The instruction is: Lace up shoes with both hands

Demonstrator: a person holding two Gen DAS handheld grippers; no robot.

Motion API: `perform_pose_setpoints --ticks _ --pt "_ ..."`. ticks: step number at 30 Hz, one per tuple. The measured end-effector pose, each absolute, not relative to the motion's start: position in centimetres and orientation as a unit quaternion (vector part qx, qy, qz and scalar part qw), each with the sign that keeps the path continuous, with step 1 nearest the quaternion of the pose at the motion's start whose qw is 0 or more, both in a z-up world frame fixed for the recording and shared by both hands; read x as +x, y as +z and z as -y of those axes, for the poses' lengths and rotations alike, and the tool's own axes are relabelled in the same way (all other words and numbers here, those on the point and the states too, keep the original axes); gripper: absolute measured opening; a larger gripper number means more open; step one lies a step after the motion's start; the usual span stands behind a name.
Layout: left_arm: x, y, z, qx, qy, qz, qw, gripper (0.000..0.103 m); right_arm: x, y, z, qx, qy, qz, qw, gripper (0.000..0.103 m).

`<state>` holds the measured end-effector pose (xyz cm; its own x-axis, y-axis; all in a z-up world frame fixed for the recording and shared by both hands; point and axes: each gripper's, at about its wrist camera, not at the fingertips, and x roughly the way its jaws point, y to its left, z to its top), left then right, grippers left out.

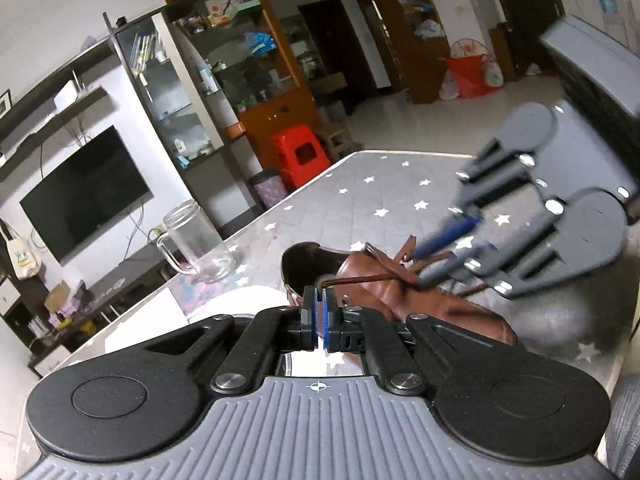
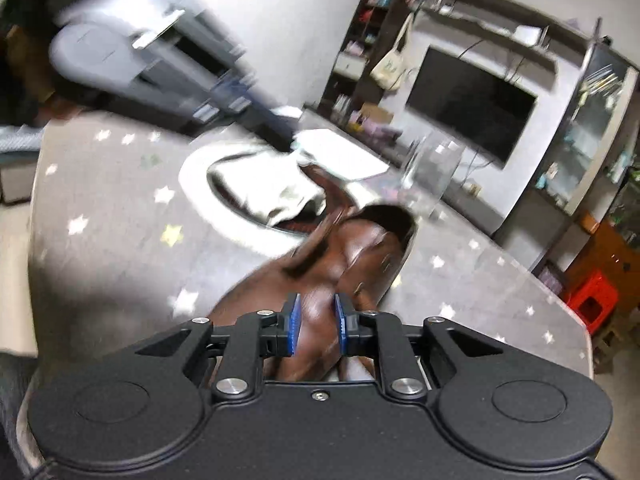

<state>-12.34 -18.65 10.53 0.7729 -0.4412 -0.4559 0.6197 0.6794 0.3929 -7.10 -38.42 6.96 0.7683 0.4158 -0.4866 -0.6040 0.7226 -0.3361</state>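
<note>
Shoe [image 1: 400, 296]: brown leather, lying on the grey star-print table cover [image 1: 392, 188], opening toward the glass mug [image 1: 196, 240]. Left gripper [image 1: 320, 312] is clenched on the brown lace [image 1: 360, 279], which runs taut from its pads to the knot area on the shoe's upper. Right gripper [image 2: 316, 322] sits just over the shoe, jaws parted, nothing between the blue pads [image 2: 291, 324]; the left view shows it blurred with its fingertips at the lace crossing. Right view is heavily motion-blurred. A second shoe [image 2: 276, 192] rests on a white sheet [image 2: 200, 172] just beyond the first. TV [image 1: 84, 192] is on the far wall.
</note>
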Motion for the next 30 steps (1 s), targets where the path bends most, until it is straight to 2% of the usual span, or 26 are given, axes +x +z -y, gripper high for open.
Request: perform_pose_setpoints --ticks 7,8,9,10,12,21,22,24,25,30 --pt "-12.7 10.9 18.9 0.274 -0.302 -0.155 0.9 0.002 -6.7 8.4 37.8 -0.25 0.272 -0.153 0.917 0.018" --pt "-12.7 10.9 18.9 0.274 -0.302 -0.155 0.9 0.002 -6.8 8.6 37.8 -0.251 0.271 -0.148 0.918 0.016" --pt "-12.7 10.9 18.9 0.272 -0.302 -0.156 0.9 0.002 -6.8 8.8 37.7 -0.253 0.269 -0.142 0.918 0.007" --pt "-12.6 10.9 18.9 0.269 -0.302 -0.157 0.901 0.002 -6.8 9.0 37.7 -0.254 0.268 -0.137 0.919 0.004" --pt "-12.3 10.7 18.7 0.264 -0.296 -0.16 0.904 0.002 -6.9 9.3 37.6 -0.257 0.265 -0.127 0.921 0.002" --pt "-10.2 10.1 17.7 0.197 -0.299 -0.217 0.908 0.005 -7.1 11.1 37.3 -0.27 0.251 -0.081 0.926 0.001" --pt "-9.9 9.9 18.1 0.193 -0.303 -0.224 0.906 0.008 -7.1 11.3 37.2 -0.272 0.249 -0.076 0.926 0.001" --pt "-9.5 9.6 18.9 0.186 -0.306 -0.233 0.904 0.022 -7.2 11.8 37.3 -0.283 0.247 -0.072 0.924 0.001" --pt "-9.2 9.5 19.2 0.184 -0.307 -0.236 0.903 0.035 -7.3 11.8 37.3 -0.29 0.246 -0.072 0.922 0.001" --pt "-7.4 9.4 20.8 0.168 -0.304 -0.252 0.903 0.036 -7.3 11.5 37.7 -0.296 0.242 -0.073 0.921 0.001"
